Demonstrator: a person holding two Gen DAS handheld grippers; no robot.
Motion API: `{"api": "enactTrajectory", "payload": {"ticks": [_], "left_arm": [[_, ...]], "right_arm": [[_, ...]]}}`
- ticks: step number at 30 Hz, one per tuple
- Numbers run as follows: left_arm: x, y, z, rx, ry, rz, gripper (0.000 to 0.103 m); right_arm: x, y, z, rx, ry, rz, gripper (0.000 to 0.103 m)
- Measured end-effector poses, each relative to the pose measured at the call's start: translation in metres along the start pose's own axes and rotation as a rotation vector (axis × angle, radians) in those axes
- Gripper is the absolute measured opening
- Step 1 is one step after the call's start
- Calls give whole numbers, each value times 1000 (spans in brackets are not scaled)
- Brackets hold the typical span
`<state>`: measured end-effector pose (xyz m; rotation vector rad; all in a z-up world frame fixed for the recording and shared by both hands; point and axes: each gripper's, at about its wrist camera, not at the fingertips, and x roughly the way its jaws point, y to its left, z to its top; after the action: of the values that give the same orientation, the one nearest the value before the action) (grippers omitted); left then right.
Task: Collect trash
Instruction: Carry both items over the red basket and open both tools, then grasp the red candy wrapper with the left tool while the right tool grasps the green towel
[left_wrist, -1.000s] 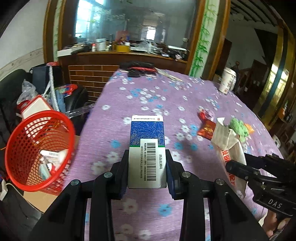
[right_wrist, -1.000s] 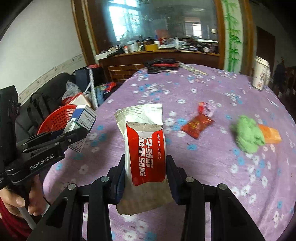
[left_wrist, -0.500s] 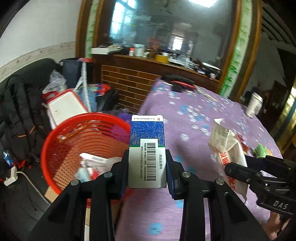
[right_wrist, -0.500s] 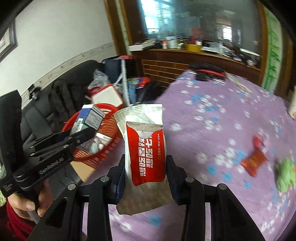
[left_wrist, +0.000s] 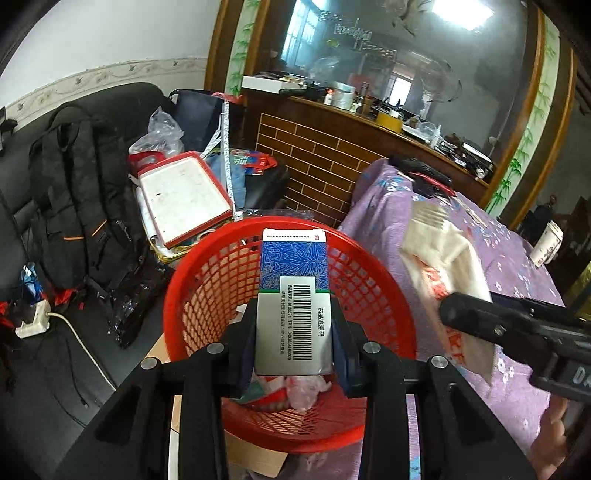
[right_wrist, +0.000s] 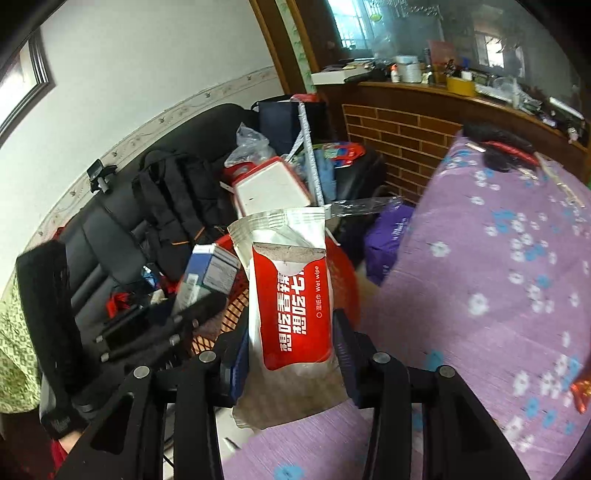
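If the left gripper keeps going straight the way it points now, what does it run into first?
Most likely the round red plastic mesh basket: the left gripper, shut on the blue and white cardboard box, aims into its opening, toward the wrappers already inside. Depth is hard to judge.

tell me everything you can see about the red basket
The red basket is a round, open-topped plastic bin with lattice walls and a solid rim. It stands on the floor beside the purple-clothed table, on what looks like cardboard. Crumpled wrappers and plastic already lie inside. The barcoded box hangs over its opening.
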<state>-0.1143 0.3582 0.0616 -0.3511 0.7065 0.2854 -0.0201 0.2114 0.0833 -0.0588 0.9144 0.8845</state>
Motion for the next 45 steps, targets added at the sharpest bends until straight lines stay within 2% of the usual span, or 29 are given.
{"api": "enactTrajectory", "payload": {"ticks": [1,2,3,6,12,26,30,35,38,41,44,45], "left_arm": [[1,2,0,-5,3,-1,41],[2,5,0,-22,6,0,54],[1,7,0,-33,1,1,59],[-1,7,0,-29,-10,1,60],[-8,-12,1,3,-21,-29,60],[-11,-147,-33,227,35,-147,60],[-9,-189,-47,301,64,-169,61],[-13,-236,-64,393,76,-198,61],[-11,-259,-72,433,87,-213,61],[-8,-282,-79,466,107,-233,61],[-5,-300,-83,493,121,-249,61],[-3,-307,-84,502,123,-251,61]], "right_arm": [[3,0,1,3,-5,6,51],[6,0,2,5,-7,10,53],[9,-2,2,10,-7,8,55],[4,-11,-2,38,-13,34,55],[-32,-34,-22,56,-55,-33,55],[-144,-136,-101,244,-140,-147,55],[-182,-177,-125,302,-180,-203,55],[-242,-259,-153,450,-246,-331,55],[-272,-313,-164,543,-269,-441,55],[-279,-363,-168,617,-248,-440,55],[-269,-389,-166,631,-212,-403,54],[-265,-395,-165,632,-205,-415,54]]}}
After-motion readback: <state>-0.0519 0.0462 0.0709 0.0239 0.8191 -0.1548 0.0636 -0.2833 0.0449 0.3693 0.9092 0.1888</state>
